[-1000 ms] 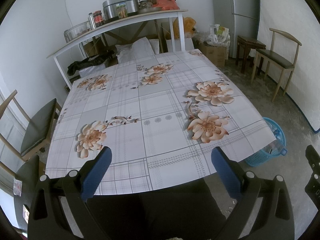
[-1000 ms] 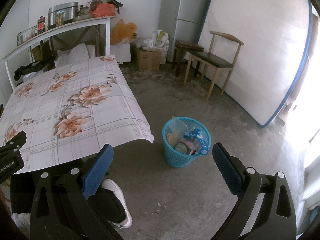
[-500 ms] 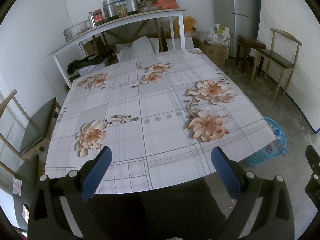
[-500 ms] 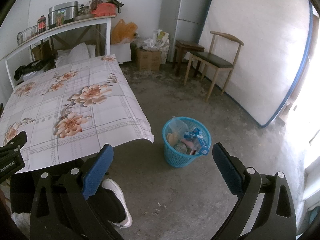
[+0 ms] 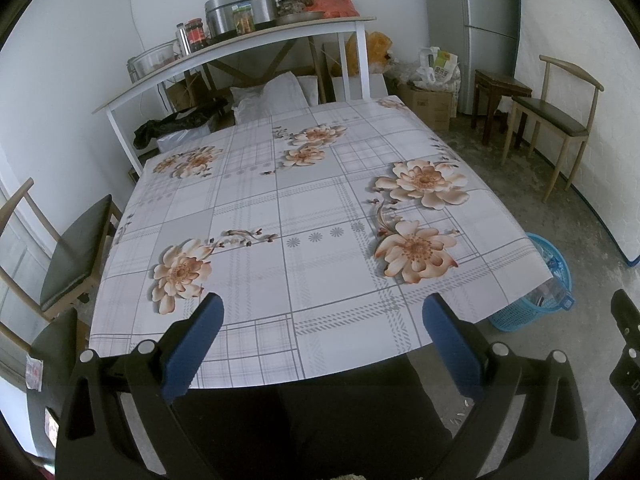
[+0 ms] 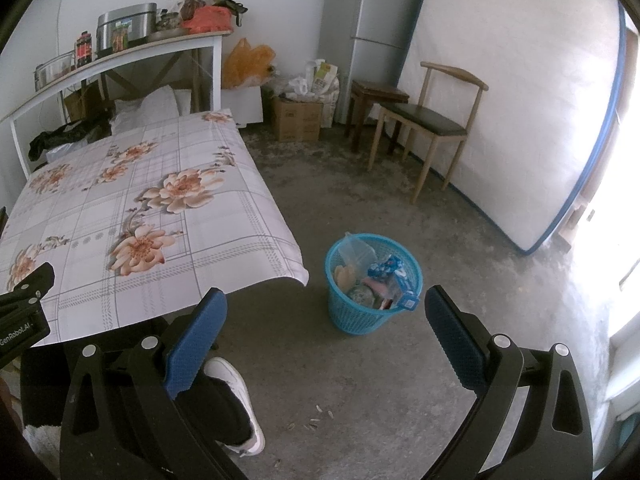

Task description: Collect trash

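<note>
A blue plastic trash basket (image 6: 374, 304) stands on the concrete floor right of the table, holding wrappers, a clear bag and other trash (image 6: 380, 280). It also shows in the left wrist view (image 5: 540, 296), half hidden by the tablecloth corner. My left gripper (image 5: 322, 308) is open and empty, held over the near edge of the floral tablecloth (image 5: 304, 216). My right gripper (image 6: 324, 308) is open and empty, held above the floor just in front of the basket. No loose trash shows on the tablecloth.
A wooden chair (image 6: 432, 120) and a dark stool (image 6: 376, 100) stand by the right wall near the fridge (image 6: 368, 20). Another chair (image 5: 76, 248) stands left of the table. A shelf (image 5: 240, 44) with pots and jars stands behind. The person's shoe (image 6: 236, 392) is below the right gripper.
</note>
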Motion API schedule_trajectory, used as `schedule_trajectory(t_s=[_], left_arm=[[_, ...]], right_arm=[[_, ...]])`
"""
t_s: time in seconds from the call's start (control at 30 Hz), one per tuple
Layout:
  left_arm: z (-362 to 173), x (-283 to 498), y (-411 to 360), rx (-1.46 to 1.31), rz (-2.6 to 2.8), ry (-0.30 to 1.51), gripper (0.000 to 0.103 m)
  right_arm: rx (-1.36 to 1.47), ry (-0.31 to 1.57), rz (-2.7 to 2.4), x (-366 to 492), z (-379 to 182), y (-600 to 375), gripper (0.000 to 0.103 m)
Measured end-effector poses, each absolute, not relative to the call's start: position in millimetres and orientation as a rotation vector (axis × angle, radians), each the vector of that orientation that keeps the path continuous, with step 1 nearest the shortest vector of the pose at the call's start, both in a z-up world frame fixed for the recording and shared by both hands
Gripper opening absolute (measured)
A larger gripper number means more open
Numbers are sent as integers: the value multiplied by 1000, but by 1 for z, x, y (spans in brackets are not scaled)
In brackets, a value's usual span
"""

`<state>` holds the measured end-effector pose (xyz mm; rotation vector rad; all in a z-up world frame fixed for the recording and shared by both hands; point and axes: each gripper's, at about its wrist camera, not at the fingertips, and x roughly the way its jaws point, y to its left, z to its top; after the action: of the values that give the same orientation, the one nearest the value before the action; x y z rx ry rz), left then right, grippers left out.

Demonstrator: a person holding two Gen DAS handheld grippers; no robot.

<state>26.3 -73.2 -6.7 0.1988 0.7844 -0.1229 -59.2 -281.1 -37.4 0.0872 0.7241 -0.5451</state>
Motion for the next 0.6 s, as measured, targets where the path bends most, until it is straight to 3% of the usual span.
schedule_trajectory(t_s=[0.6], left_arm=[[-8,26,-74,200,-125,786,98]], right_arm=[[84,723,-544,-58,-36,-282,95]])
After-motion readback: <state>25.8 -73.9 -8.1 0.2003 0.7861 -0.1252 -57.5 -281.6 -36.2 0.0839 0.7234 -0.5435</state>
